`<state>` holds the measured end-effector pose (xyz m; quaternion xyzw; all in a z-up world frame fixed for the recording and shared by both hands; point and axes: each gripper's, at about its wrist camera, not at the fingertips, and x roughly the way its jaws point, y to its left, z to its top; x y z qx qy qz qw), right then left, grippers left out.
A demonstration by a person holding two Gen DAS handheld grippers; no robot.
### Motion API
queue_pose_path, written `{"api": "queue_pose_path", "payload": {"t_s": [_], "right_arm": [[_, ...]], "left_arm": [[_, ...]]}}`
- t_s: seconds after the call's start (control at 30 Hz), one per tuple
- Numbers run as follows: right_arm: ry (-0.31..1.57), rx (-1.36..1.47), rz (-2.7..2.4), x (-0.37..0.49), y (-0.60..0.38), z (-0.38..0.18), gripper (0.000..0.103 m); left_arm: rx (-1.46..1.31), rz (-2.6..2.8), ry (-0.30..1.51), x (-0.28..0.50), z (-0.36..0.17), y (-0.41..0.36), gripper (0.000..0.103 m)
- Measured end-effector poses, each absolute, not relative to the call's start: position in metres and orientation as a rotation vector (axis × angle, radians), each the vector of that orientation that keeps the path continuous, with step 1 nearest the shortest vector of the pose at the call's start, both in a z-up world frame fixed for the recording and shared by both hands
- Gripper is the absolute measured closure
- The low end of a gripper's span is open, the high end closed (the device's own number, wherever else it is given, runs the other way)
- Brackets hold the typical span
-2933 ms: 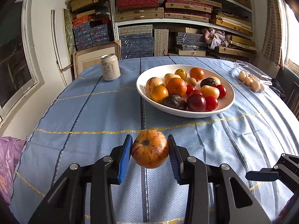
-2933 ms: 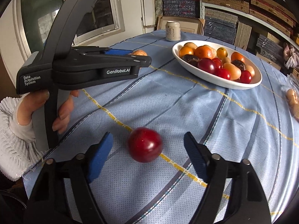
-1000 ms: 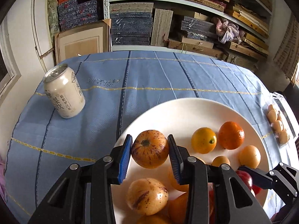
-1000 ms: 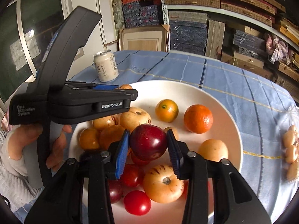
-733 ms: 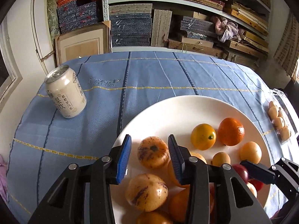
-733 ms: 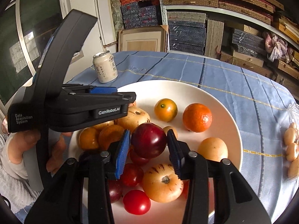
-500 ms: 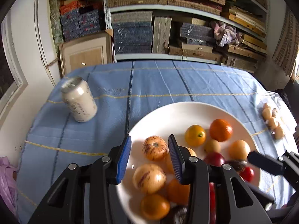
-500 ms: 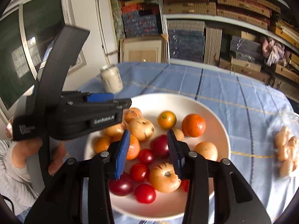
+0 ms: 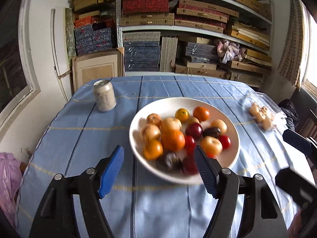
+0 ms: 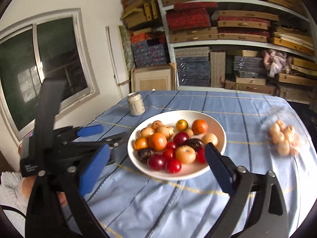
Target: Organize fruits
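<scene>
A white plate [image 9: 168, 103] [image 10: 178, 114] on the blue checked tablecloth holds several fruits: oranges, red tomatoes, dark plums. Among them lie the striped orange fruit [image 9: 154, 119] [image 10: 157, 125] at the back left and the dark red plum [image 9: 194, 129] [image 10: 180, 138] near the middle. My left gripper [image 9: 158, 150] [image 10: 107, 133] hovers before the plate's near left edge, its jaws opening with nothing between them. My right gripper [image 10: 156, 147] [image 9: 287, 158] hangs above the plate's near side, jaws opening wide and also empty. Motion blurs the near fruits in the left wrist view.
A pale drink can [image 9: 104, 98] [image 10: 135, 107] stands left of the plate. A clear bag of small pale fruits [image 9: 259, 116] [image 10: 284, 138] lies at the right. Shelves of boxes stand behind the table. A hand in a white sleeve [image 10: 11, 184] holds the left gripper.
Both grippers let go of their fruit over the plate: the striped fruit and the red plum now lie in it. Both drew back and up, and their jaws spread wide.
</scene>
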<state>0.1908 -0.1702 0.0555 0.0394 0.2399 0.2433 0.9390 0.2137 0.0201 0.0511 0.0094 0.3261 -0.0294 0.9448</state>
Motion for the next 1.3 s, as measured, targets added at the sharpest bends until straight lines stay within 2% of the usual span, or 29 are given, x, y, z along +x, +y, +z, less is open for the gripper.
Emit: {"api": "queue_pose_path", "payload": {"t_s": [0.1, 0.27, 0.83, 1.3], "right_arm": [[0.476, 0.085, 0.466, 0.173, -0.177, 0.045, 0.005], [0.49, 0.044, 0.376, 0.158, -0.181, 0.023, 0.005], [0.557, -0.06, 0.184, 0.164, -0.175, -0.018, 0.004], [0.562, -0.037, 0.131, 0.163, -0.176, -0.02, 0.004]], "left_arm": [[0.008, -0.058, 0.652, 0.193, 0.044, 0.019, 0.011], [0.019, -0.034, 0.642, 0.166, 0.032, 0.016, 0.004], [0.092, -0.027, 0.649, 0.148, 0.011, 0.015, 0.004], [0.097, -0.018, 0.671, 0.143, 0.003, 0.007, 0.004]]}}
